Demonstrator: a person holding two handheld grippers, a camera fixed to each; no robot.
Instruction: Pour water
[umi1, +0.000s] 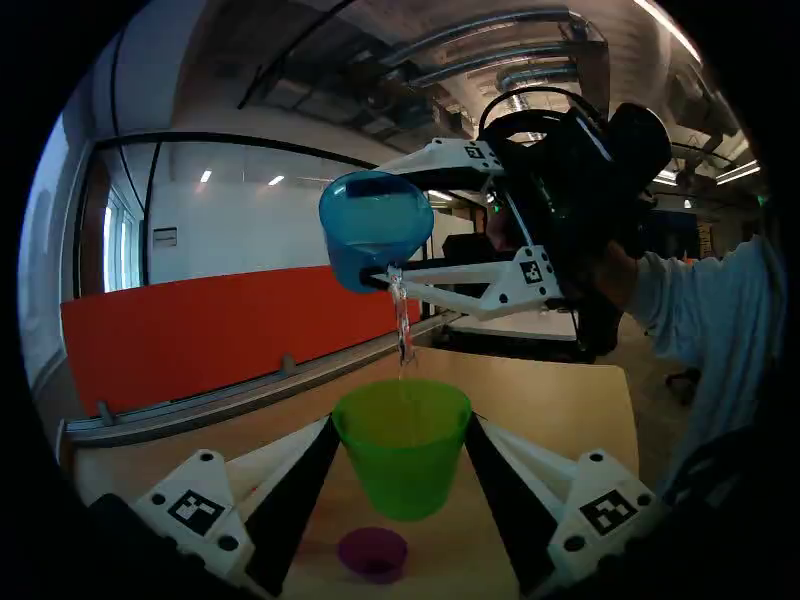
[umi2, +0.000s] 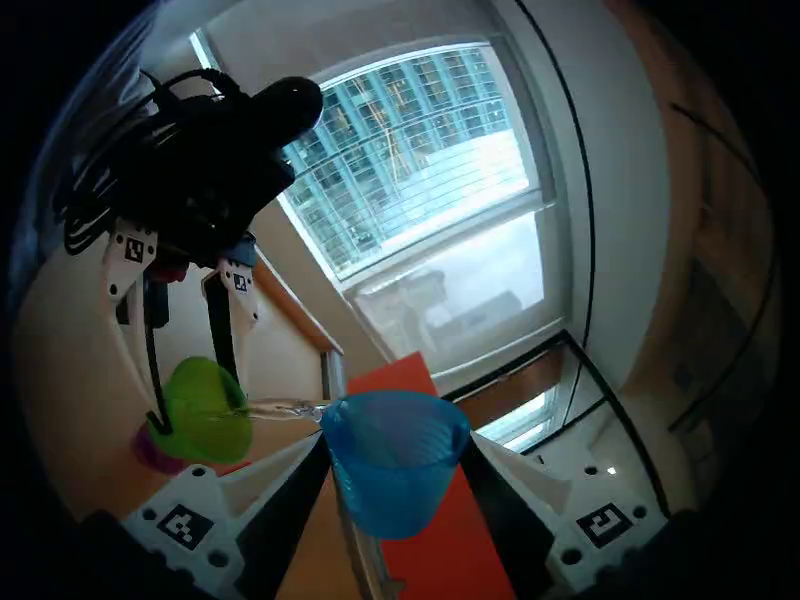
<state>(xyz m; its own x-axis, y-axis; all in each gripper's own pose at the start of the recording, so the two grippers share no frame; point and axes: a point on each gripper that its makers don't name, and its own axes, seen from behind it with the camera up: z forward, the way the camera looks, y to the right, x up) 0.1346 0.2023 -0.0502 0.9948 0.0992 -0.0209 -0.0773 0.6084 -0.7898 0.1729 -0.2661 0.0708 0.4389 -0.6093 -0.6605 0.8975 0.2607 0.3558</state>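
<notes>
While the blue cup lies tipped, long axis near horizontal, mouth twd the green cup, a thin water stream drops off its rim into the green one; blue cup's translucent, ribbed; right gripper clamps it, held above; left gripper grips the green cup upright over the table; small purple cup sits nearby.

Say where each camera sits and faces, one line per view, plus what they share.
Left gripper view: rides the left gripper, faces across the table at the pouring blue cup; own fingers clamp the green cup.
Right gripper view: rides the right gripper, tilted toward a window; own fingers clamp the blue cup.
Shared: both cups, water stream.
</notes>
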